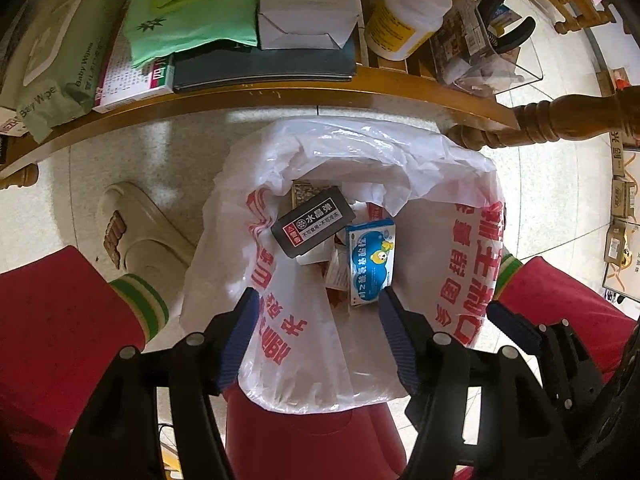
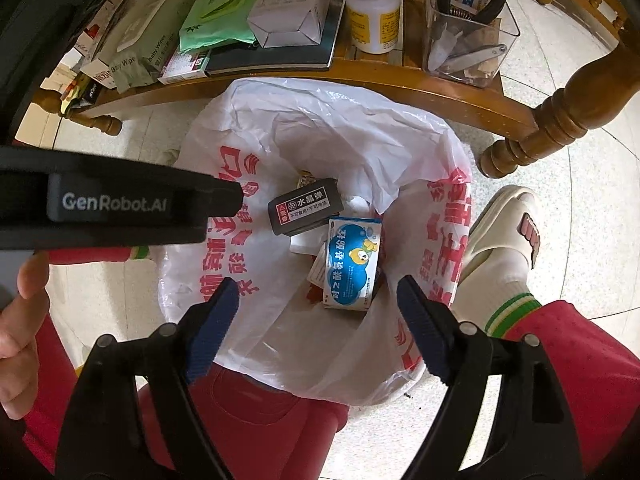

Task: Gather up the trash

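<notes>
A bin lined with a white plastic bag (image 1: 400,168) printed with red characters stands on the floor below the table edge; it also shows in the right wrist view (image 2: 340,128). Inside lie a black box (image 1: 314,226) (image 2: 306,211), a blue medicine box (image 1: 370,266) (image 2: 352,264) and other scraps. My left gripper (image 1: 318,308) is open and empty above the bag's near side. My right gripper (image 2: 318,300) is open and empty above the bag, and it shows at the right of the left wrist view (image 1: 516,330). The left gripper's body (image 2: 120,208) crosses the right wrist view.
A wooden table (image 1: 280,94) carries wipes packs (image 1: 188,8), a white carton (image 1: 308,4), a white pill bottle (image 1: 408,16) and a clear organiser (image 1: 488,48). A table leg (image 2: 560,120) stands by the bin. The person's slippered feet (image 1: 136,236) (image 2: 504,232) and red trousers flank it.
</notes>
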A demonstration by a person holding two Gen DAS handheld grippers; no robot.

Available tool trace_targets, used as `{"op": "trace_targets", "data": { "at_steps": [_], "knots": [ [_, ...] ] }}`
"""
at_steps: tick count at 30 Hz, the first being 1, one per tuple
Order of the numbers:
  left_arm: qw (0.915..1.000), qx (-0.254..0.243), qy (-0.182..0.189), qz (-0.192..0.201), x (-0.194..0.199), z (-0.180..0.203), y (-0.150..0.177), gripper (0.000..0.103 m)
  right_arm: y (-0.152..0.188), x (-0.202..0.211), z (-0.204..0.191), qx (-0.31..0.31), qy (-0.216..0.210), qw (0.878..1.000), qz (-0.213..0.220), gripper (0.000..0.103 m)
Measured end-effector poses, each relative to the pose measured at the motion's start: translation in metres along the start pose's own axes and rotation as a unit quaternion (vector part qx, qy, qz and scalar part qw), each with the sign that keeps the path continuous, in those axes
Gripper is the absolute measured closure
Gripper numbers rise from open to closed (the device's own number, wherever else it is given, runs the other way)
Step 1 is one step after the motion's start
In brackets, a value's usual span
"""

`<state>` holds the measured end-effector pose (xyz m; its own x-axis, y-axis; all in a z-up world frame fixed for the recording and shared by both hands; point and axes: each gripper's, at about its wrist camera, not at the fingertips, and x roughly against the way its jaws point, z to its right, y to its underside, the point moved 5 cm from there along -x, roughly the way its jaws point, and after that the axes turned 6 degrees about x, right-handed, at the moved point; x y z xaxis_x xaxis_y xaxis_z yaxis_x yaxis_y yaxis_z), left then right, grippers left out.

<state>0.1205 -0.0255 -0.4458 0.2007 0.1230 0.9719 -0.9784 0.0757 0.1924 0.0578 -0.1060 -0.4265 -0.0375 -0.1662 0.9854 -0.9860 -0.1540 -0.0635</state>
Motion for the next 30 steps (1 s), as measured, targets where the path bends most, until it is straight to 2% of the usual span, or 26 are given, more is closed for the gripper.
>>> {"op": "trace_targets", "data": {
  "at_steps": [7, 10, 14, 16, 19, 21, 24, 30],
  "knots": [
    [0.9994, -0.002, -0.018, 0.031, 0.022, -0.008, 0.012, 0.036, 0.004, 0.024, -0.002, -0.001, 0.010, 1.000, 0.026, 0.024],
    [0.9984, -0.005, -0.028, 0.050, 0.036, -0.011, 0.021, 0.032, 0.006, 0.046, -0.001, -0.009, 0.020, 0.998, 0.054, 0.024],
    [0.9953, -0.016, -0.030, 0.091, 0.062, -0.010, 0.034, 0.029, 0.009, 0.078, 0.000, -0.011, 0.042, 0.995, 0.093, 0.016],
    [0.9925, -0.021, -0.032, 0.116, 0.078, -0.009, 0.042, 0.028, 0.013, 0.095, 0.002, -0.017, 0.046, 0.992, 0.114, 0.016],
    [0.9843, -0.030, -0.044, 0.168, 0.108, -0.008, 0.057, 0.027, 0.018, 0.129, -0.002, -0.024, 0.043, 0.987, 0.154, 0.014],
    [0.9775, -0.035, -0.052, 0.201, 0.128, -0.006, 0.067, 0.025, 0.020, 0.148, -0.007, -0.020, 0.052, 0.983, 0.176, 0.008],
    [0.9678, -0.039, -0.057, 0.242, 0.156, -0.003, 0.081, 0.022, 0.022, 0.176, -0.017, -0.013, 0.062, 0.976, 0.210, 0.008],
    [0.9487, -0.028, -0.044, 0.312, 0.211, 0.002, 0.104, 0.021, 0.033, 0.227, -0.031, -0.009, 0.088, 0.960, 0.264, 0.007]
  ]
}}
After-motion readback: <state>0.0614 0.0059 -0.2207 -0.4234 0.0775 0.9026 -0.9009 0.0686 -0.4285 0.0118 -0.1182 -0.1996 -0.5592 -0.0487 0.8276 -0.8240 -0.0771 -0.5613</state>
